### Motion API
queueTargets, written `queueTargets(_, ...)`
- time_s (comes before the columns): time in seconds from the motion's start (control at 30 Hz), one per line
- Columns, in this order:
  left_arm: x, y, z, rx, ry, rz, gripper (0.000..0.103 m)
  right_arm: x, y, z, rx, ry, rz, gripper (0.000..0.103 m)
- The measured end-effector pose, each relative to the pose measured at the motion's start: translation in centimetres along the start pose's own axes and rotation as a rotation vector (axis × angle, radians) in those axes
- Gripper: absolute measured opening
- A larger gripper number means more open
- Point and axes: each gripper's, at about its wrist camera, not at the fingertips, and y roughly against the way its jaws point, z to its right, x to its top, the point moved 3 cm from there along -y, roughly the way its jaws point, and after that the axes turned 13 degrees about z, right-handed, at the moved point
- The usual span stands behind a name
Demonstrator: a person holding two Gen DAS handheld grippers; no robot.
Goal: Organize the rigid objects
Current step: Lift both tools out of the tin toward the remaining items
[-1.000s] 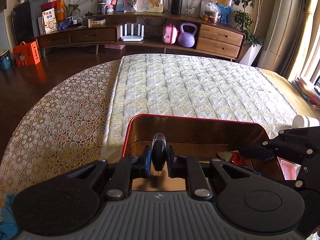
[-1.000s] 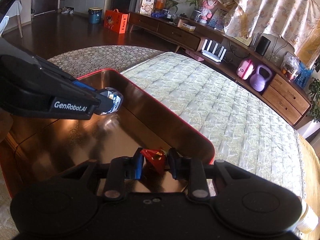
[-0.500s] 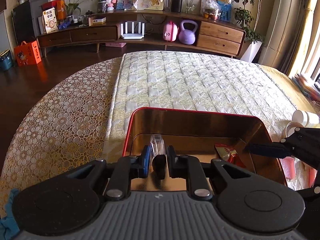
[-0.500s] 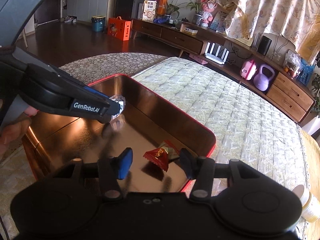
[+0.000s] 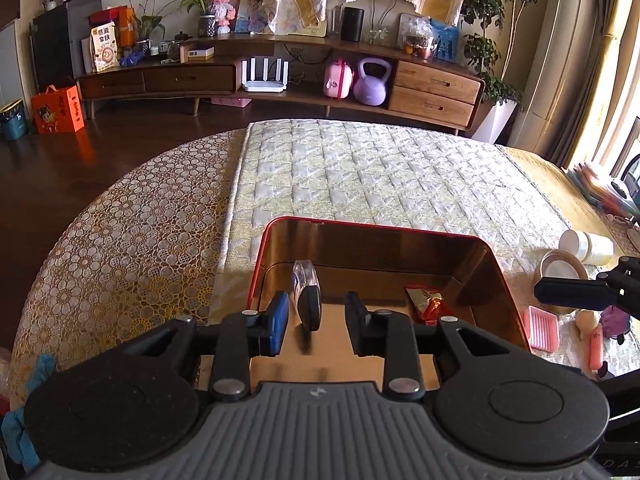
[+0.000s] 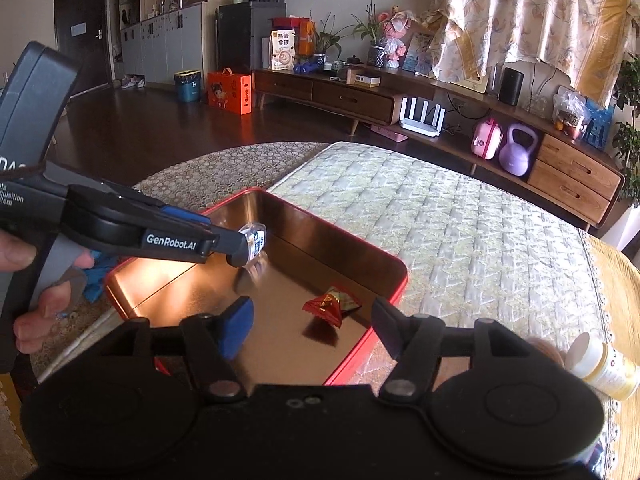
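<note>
A red-rimmed metal tin (image 5: 360, 226) (image 6: 360, 354) with a shiny gold inside sits on the quilted cloth. A red snack packet (image 5: 426, 304) (image 6: 330, 306) lies on its floor. My left gripper (image 5: 314, 318) (image 6: 250, 246) is open over the tin's left part. A small black-and-clear disc (image 5: 308, 298) (image 6: 254, 240) stands on edge between the left fingers, free of both. My right gripper (image 6: 312, 326) is wide open and empty above the tin's near right side, with the packet just beyond it.
Right of the tin lie a pink soap dish (image 5: 542, 328), a paper bowl (image 5: 560, 274), a white and yellow jar (image 5: 588, 246) (image 6: 604, 368) and other small items. Quilted cloth (image 5: 380, 176) stretches beyond the tin. A blue cloth (image 5: 24, 400) is at the near left.
The right gripper opened, dropped the red packet into the tin and pulled back. The left gripper then opened and let go of the disc inside the tin.
</note>
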Motion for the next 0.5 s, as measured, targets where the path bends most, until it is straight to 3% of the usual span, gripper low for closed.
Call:
queueTargets(0.2,-0.2,2.5,1.1,-0.034,0.004,0.02,0.03,0.2,3.4,0.3,-0.007,-0.036,0.032,0.068)
queueTargets(0.23,-0.2,3.0,1.4,-0.04,0.006,0.025,0.033,0.3,3.9,0.0,-0.011,-0.041,0.038,0.069)
queueTargets(0.33,-0.3,4.6,2.0,-0.057,0.02,0.059,0.059,0.1,5.6,0.2,-0.024,-0.059,0.059,0.075)
queueTargets(0.5,-0.4,6.8,3.3,-0.075,0.018,0.078,0.06,-0.5,8.3,0.7,-0.043,-0.107,0.085,0.081)
